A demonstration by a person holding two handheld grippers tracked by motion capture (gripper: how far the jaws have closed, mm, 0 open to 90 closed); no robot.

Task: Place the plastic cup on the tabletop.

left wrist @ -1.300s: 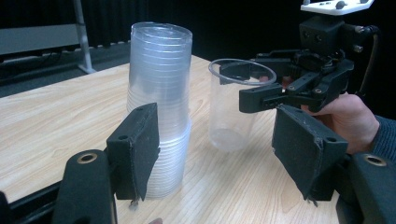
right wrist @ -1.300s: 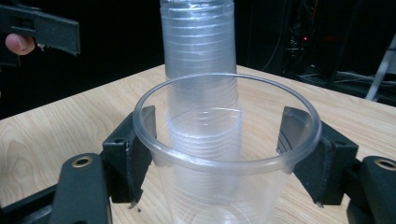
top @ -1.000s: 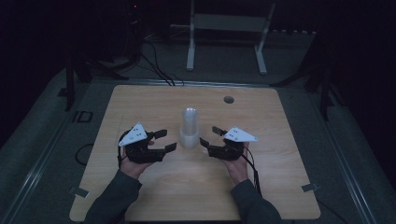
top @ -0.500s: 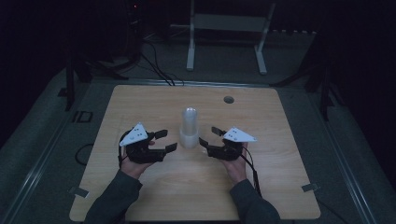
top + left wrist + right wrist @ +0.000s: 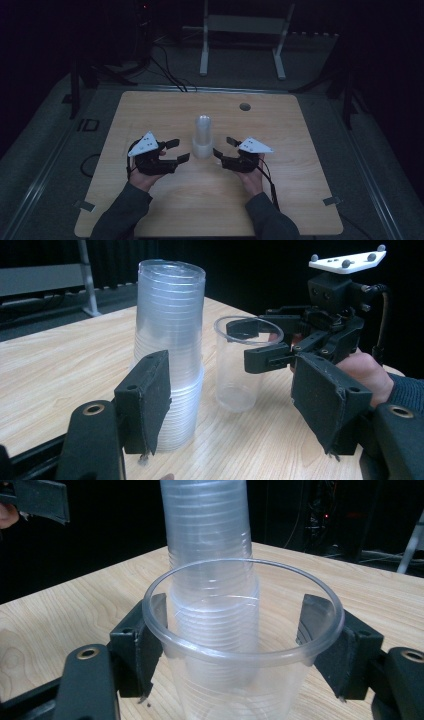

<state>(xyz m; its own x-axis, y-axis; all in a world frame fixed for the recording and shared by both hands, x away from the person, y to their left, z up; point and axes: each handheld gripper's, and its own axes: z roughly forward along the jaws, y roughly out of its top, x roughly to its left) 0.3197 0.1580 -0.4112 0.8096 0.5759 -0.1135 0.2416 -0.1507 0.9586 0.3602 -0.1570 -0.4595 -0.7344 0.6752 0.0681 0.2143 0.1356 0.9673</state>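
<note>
the work in hand looks like pulling single cups off a stack and setting them out on the table (image 5: 150, 210). the stack of clear plastic cups (image 5: 202, 136) stands upside down near the middle of the table, between the two grippers. just to its right, a single clear cup (image 5: 239, 365) stands upright on the wood, apart from the stack but close beside it. nothing can be seen inside it; through its wall the right gripper view shows the stack behind.

the right gripper (image 5: 223, 151) has this cup (image 5: 240, 645) between its jaws, one pad at each side just below the rim. the pads sit right at the wall, so i judge it a light clamp, though real pressure is hard to confirm. the left gripper (image 5: 179, 151) rests near the stack's left side with its jaws apart and nothing in them.

the next move, i'd judge, calls for carrying the single cup clear to the right or letting it go, without knocking the tall stack over.
</note>
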